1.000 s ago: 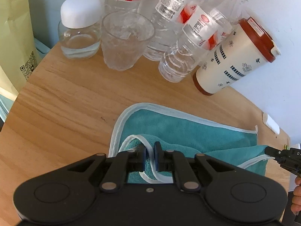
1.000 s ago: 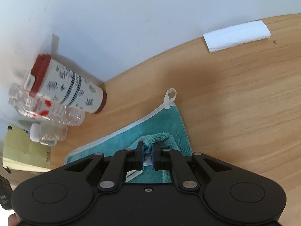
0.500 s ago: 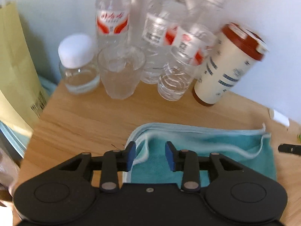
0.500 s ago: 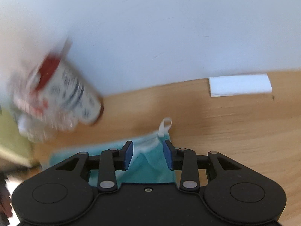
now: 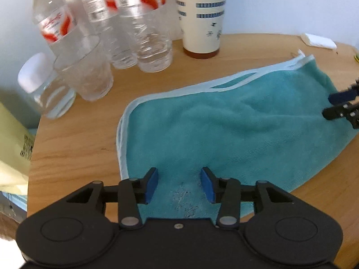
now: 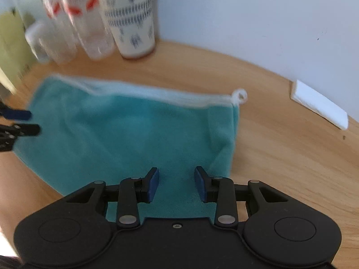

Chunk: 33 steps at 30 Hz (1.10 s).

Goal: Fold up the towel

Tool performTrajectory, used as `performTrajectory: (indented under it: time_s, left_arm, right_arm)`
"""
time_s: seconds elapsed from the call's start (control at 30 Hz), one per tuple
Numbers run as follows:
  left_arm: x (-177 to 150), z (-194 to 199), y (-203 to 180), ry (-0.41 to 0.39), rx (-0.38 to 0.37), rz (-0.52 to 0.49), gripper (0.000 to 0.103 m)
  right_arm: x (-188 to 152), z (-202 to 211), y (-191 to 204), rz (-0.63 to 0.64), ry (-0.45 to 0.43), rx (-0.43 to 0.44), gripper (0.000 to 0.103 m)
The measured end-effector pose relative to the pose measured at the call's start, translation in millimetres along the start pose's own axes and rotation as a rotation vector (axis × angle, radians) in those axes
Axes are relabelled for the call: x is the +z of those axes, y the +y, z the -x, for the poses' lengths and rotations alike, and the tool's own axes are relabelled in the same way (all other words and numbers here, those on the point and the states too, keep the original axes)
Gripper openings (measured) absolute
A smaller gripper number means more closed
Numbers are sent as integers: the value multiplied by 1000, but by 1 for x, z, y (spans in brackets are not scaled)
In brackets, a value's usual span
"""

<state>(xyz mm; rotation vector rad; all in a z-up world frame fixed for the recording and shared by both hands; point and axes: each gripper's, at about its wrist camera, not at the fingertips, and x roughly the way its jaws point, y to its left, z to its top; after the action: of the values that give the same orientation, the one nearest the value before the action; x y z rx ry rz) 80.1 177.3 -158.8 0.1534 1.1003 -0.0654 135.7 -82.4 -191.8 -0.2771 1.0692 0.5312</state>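
Observation:
A teal towel with a pale border lies folded in half on the round wooden table. It also shows in the right wrist view, with a white hanging loop at its far right corner. My left gripper is open and empty above the towel's near left part. My right gripper is open and empty above the towel's near right part. The right gripper's fingertips show at the right edge of the left wrist view.
Clear water bottles, a glass, a white-lidded jar and a patterned cup stand at the back. A white folded tissue lies at the back right. A yellow paper bag stands left.
Both grippers have opened and let go of the towel's edge. The towel's top layer now lies flat on the lower one. Both grippers have pulled back toward the near side.

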Motion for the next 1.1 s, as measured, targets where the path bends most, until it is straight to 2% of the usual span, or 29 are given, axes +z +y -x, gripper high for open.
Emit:
performTrajectory:
  time_s: [0.07, 0.17, 0.37, 0.63, 0.77, 0.87, 1.0, 1.1]
  left_arm:
    - [-3, 1, 4, 12, -4, 31, 48]
    - [-9, 5, -2, 14, 6, -7, 48]
    - [-17, 13, -6, 32, -19, -8, 48]
    - [-39, 26, -13, 74, -59, -42, 48]
    - [-46, 31, -17, 123, -74, -55, 47]
    - [-47, 35, -20, 147, -79, -80, 48]
    - [-35, 45, -19, 117, -91, -85, 48]
    - [-21, 44, -18, 65, -97, -127, 50]
  right_arm:
    - [-8, 4, -2, -9, -19, 3, 40]
    - [-17, 11, -2, 5, -10, 2, 40]
    - [-26, 15, 3, 2, 16, -9, 40]
    - [-47, 26, 3, -22, 64, 13, 40]
    - [-54, 29, 6, -52, 108, 24, 40]
    - [-64, 35, 13, -29, 133, 23, 40]
    - [-63, 41, 18, 7, 163, 20, 40]
    - [-53, 61, 12, 26, 79, 27, 41]
